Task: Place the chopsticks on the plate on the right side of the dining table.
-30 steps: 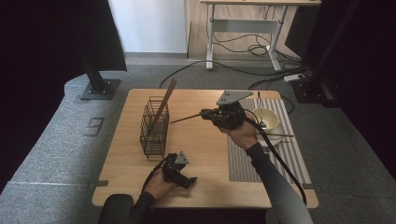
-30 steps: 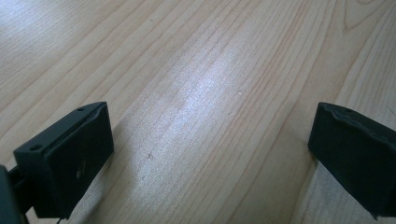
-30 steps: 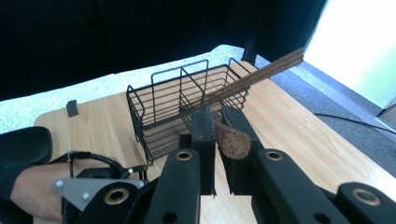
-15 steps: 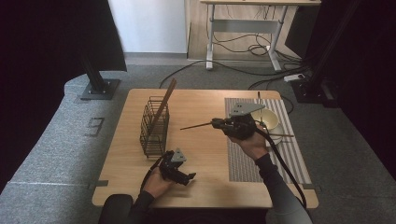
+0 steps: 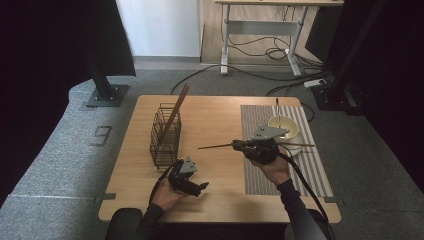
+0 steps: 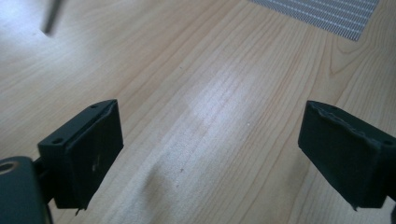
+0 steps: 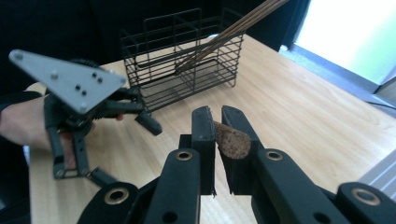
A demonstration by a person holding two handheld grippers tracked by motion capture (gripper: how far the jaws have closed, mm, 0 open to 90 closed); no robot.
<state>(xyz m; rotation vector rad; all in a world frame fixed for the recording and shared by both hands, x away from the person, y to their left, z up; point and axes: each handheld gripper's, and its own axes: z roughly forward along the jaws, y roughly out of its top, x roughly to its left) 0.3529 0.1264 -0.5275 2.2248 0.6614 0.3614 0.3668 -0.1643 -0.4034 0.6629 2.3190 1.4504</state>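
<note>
I am clenching my right gripper (image 5: 239, 145) on 1 brown chopstick (image 5: 216, 146), carrying it level above the bare wood between the wire basket (image 5: 165, 136) and the striped mat (image 5: 280, 150). In the right gripper view its thick end (image 7: 232, 140) is sitting pinched between my pads, so the long free part is sticking out toward the basket side. I am judging that the step in hand is getting this chopstick into the basket, and to do it well I should be tipping the tip down and aiming for an open cell at the top rim, not the wire bars. My left gripper (image 5: 200, 187) is resting released near the table's front edge, its jaws having just been closing a little with nothing between them but bare table (image 6: 210, 98). The basket is already holding brown sticks (image 7: 224, 39) leaning out over its rim. The pale bowl (image 5: 283, 126) on the mat is holding a thin utensil; I cannot tell what else.
</note>
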